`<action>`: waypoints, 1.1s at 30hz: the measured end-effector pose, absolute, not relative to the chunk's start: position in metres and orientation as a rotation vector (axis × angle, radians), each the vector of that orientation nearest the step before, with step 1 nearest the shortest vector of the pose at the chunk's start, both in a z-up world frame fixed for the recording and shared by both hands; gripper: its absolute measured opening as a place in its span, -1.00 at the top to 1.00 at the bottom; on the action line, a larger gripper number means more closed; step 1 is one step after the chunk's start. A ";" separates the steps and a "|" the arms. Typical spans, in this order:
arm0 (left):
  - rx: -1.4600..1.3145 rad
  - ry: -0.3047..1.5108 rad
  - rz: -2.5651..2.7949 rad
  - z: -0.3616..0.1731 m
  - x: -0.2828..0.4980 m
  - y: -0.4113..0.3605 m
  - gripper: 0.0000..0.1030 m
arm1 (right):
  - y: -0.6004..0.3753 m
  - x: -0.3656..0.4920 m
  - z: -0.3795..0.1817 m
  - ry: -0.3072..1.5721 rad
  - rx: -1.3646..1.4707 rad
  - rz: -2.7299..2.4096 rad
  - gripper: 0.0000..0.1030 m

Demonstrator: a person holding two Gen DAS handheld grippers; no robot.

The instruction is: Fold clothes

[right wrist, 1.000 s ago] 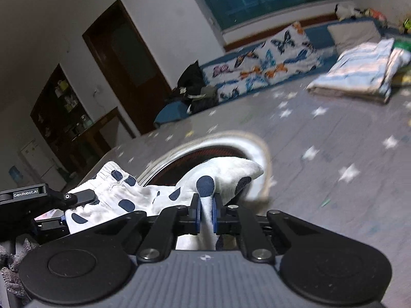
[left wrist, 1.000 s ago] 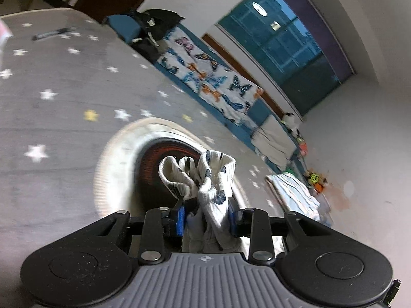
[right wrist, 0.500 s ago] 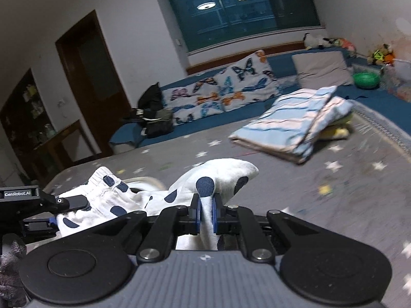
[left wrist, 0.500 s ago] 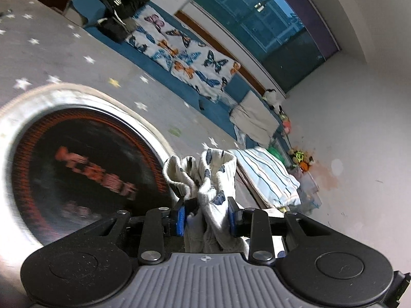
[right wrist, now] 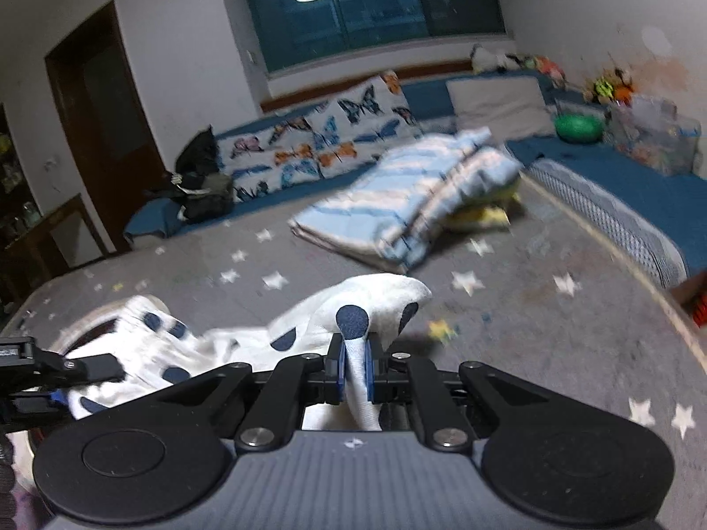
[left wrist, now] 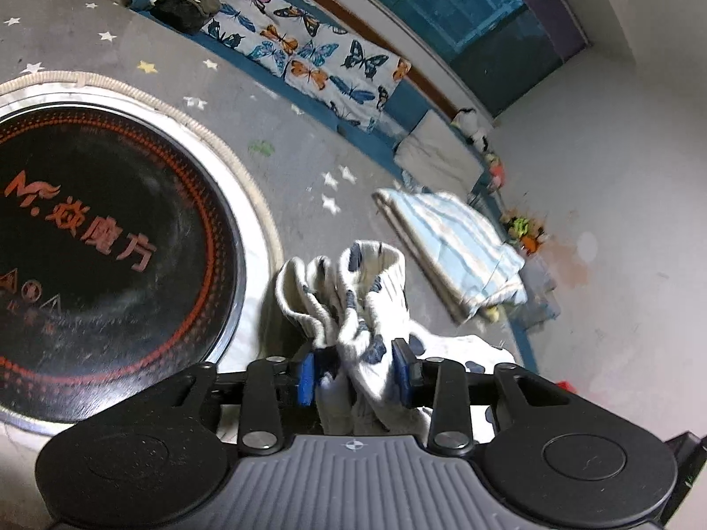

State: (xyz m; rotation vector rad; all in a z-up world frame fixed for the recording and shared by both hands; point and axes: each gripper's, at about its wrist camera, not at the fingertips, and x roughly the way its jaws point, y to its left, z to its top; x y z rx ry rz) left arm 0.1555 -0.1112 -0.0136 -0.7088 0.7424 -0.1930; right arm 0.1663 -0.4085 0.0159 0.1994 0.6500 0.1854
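The left gripper (left wrist: 353, 371) is clenched on a bunched part of the white garment with dark blue dots (left wrist: 353, 304); its blue fingers (left wrist: 305, 377) press the cloth from both sides, and folds of the cloth rise above them toward 12 o'clock. The right gripper (right wrist: 355, 364) is clenched on another part of the same garment (right wrist: 353, 309) — here the fingers (right wrist: 336, 364) stand almost together, with only a thin layer of cloth between them. In the right wrist view the garment stretches from the right gripper toward 9 o'clock, where the left gripper (right wrist: 57, 371) holds its other end.

The garment hangs between the two grippers above a grey surface with star print (right wrist: 530, 309). In the left wrist view a round black plate with red lettering (left wrist: 101, 238) lies at 9 o'clock of the garment. A folded blue-striped blanket (left wrist: 455, 251) lies at 1 o'clock — well apart. Farther away is a butterfly-print cushion (left wrist: 309, 57).
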 end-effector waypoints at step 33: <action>-0.470 0.760 -0.291 0.001 0.198 -0.138 -0.06 | -0.388 0.224 0.001 0.714 0.081 0.243 -0.04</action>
